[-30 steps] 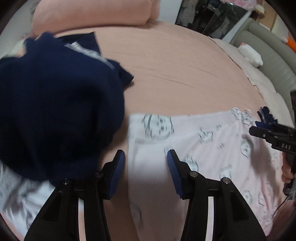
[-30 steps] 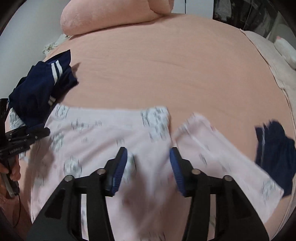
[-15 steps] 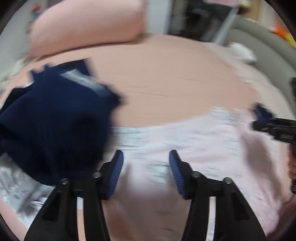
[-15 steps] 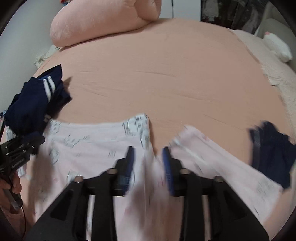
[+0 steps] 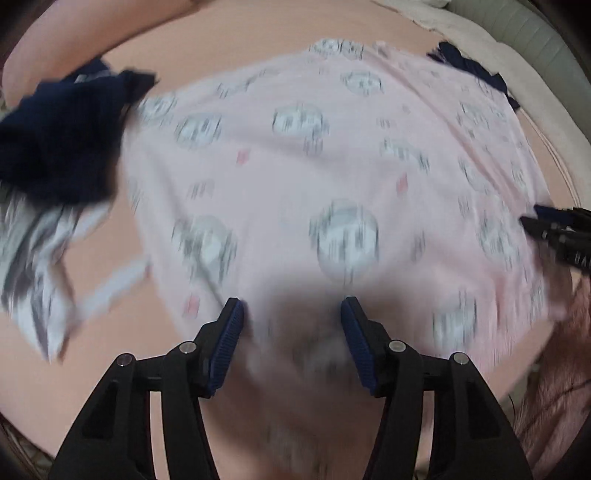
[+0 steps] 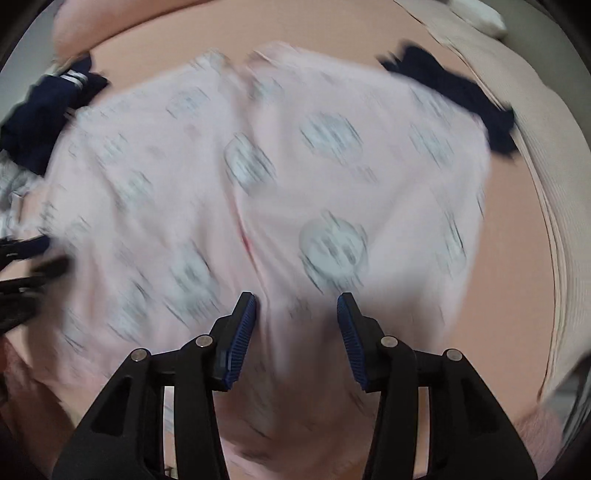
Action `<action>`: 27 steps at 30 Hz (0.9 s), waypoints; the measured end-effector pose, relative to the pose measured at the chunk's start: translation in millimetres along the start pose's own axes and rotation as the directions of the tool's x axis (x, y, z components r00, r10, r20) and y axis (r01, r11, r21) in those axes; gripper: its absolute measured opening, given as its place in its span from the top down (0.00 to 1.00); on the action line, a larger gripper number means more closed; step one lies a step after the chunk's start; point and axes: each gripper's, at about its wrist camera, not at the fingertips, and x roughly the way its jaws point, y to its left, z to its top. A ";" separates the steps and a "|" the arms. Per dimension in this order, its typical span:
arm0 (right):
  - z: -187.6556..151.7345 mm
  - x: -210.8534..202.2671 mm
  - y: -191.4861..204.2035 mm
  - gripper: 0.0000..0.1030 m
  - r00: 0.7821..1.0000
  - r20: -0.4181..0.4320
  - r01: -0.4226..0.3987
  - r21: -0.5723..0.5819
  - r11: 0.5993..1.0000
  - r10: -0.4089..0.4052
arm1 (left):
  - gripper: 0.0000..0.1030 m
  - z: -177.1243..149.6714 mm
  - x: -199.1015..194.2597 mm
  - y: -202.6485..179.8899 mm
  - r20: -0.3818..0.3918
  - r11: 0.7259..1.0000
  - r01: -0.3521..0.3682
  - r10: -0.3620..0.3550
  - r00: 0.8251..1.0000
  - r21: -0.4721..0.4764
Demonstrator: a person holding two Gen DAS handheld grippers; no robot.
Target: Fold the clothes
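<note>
The pink printed garment (image 5: 332,177) lay spread on the peach bed sheet (image 5: 229,33), filling the middle of both wrist views, though motion blur hid its fine detail. In the left wrist view its near edge ran in between the fingers of the left gripper (image 5: 291,332), which stood wide apart with cloth between them, clamped on nothing that could be made out. The right gripper (image 6: 295,328) was likewise parted over the near edge of the garment (image 6: 280,177). In the left view the right gripper (image 5: 561,236) showed at 3 o'clock, at the garment's edge. The blur left the garment's long axis unclear. A navy garment (image 5: 55,140) lay at 10 o'clock, touching the pink one, and a grey-white patterned cloth (image 5: 33,258) at 9 o'clock. Another navy piece (image 6: 461,96) lay at 2 o'clock.
</note>
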 end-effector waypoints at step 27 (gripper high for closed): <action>-61.4 -35.0 4.4 0.18 0.994 0.075 0.070 0.079 0.994 -0.076 | 0.25 -27.3 10.9 -22.3 -0.009 0.983 -0.078 0.078 0.997 -0.167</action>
